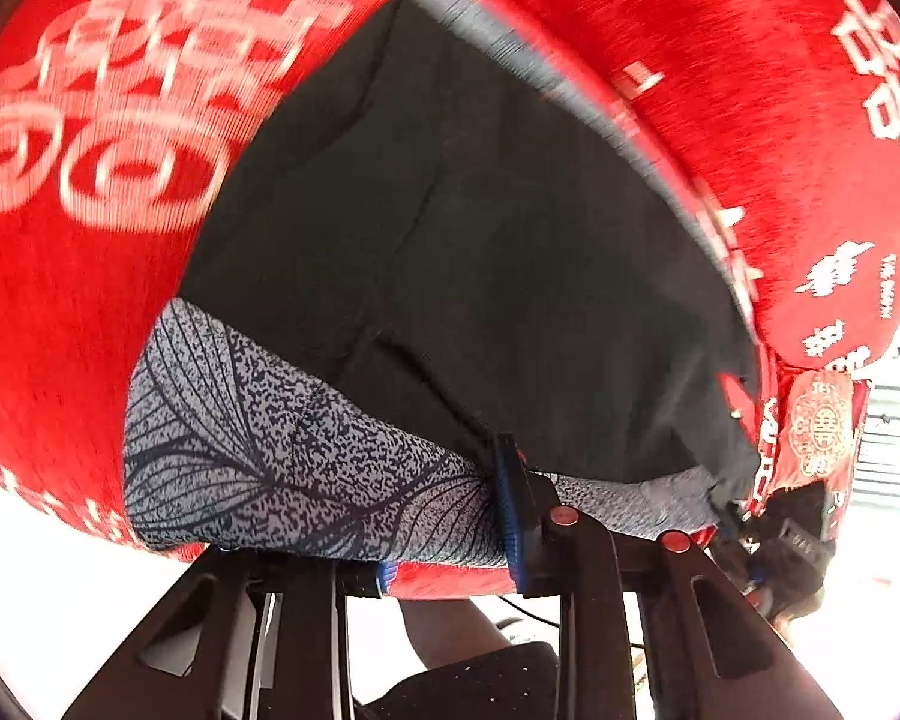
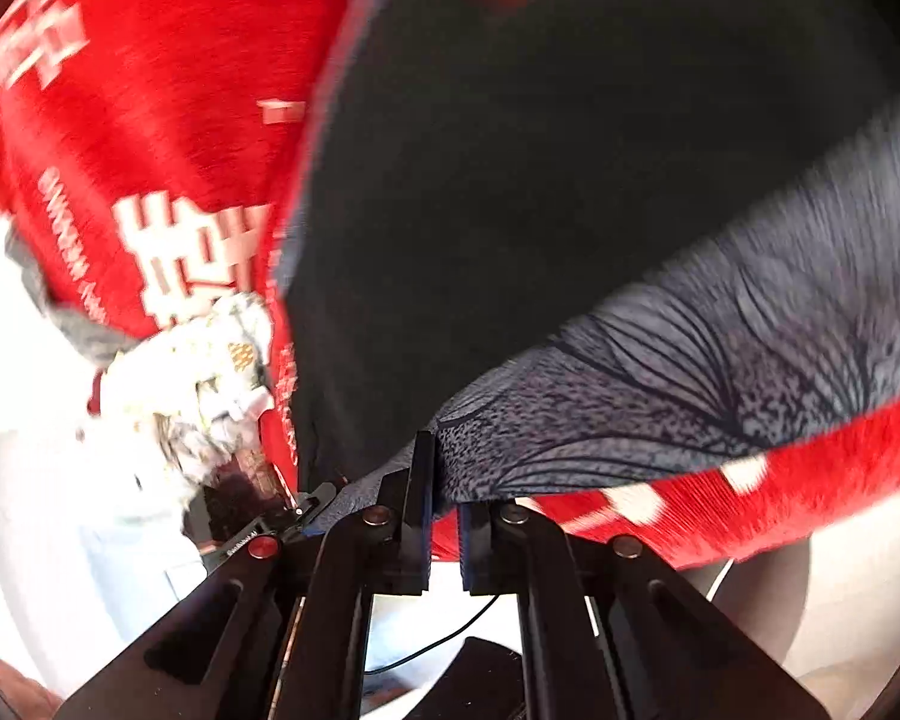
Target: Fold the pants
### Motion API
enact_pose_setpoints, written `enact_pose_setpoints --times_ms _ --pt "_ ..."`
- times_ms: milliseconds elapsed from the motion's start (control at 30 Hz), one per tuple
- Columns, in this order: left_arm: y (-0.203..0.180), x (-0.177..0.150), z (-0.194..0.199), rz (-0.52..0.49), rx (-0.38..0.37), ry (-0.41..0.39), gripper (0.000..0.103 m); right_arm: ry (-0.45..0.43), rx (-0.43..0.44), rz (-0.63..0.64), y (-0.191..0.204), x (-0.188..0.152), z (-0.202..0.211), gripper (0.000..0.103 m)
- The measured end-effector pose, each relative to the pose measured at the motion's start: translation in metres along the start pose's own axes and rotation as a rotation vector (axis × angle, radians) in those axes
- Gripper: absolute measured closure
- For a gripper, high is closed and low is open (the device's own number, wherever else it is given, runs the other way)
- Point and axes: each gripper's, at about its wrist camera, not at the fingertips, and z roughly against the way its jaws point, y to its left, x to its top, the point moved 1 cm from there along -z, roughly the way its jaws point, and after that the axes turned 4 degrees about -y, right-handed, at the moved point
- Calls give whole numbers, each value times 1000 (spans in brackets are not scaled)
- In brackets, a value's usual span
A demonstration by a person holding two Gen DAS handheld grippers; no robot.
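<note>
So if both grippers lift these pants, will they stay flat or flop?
Probably flop: the pants already bunch where the left gripper and right gripper pinch them. They look thin, likely light. The red cloth beneath looks textured, so sliding may drag.

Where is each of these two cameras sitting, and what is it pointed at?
Left wrist view: sits on the left gripper, looking forward along its fingers at the pants, whose patterned edge it pinches, on a red cloth; the other gripper shows at far right.
Right wrist view: sits on the right gripper, facing the same pants, pinching the patterned edge; only its black fingers show.
Shared: the pants and red cloth, blurred by motion.
</note>
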Motion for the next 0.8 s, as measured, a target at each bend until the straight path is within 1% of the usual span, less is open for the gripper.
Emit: enact_pose_setpoints --times_ms 67,133,167,200,233,267,300,333,367,467,500,567,633,667,700,733,767,800 --pt "-11 10 13 -20 -17 -38 74 -16 14 78 30 20 11 96" --pt "-27 31 27 -38 -39 -91 74 -18 29 143 59 46 15 96" --pt "-37 47 33 -47 -45 -127 74 -15 32 166 70 58 14 96" --pt "-44 61 35 -51 -49 -147 72 -9 37 188 81 72 12 96" --pt "-48 70 34 -56 -48 -158 60 2 38 210 90 88 8 96" --pt "-54 90 33 -58 -17 -198 48 14 30 233 98 104 4 96" --pt "-57 102 30 -56 26 -241 22 24 16 254 104 120 -2 96" --pt "-57 115 29 -51 72 -294 16 37 0 270 109 137 -10 96" --pt "-57 133 22 -47 110 -337 16 52 -12 274 112 154 -21 96" --pt "-49 174 -12 -10 159 -347 16 100 -47 297 113 198 -56 95" --pt "-47 184 -25 -4 197 -353 16 114 -64 313 113 208 -69 92" --pt "-47 198 -50 2 268 -350 16 150 -115 338 108 228 -102 92" --pt "-42 215 -74 21 351 -328 16 178 -193 336 96 243 -135 86" --pt "-39 219 -81 25 405 -321 16 195 -214 321 89 247 -147 67" --pt "-41 219 -83 19 443 -323 16 204 -194 301 85 249 -155 51" --pt "-42 220 -80 16 465 -334 16 173 -146 286 84 251 -154 47" --pt "-45 219 -75 12 464 -344 16 158 -114 276 87 251 -151 35" --pt "-49 218 -69 4 462 -342 16 159 -110 277 91 250 -149 28"
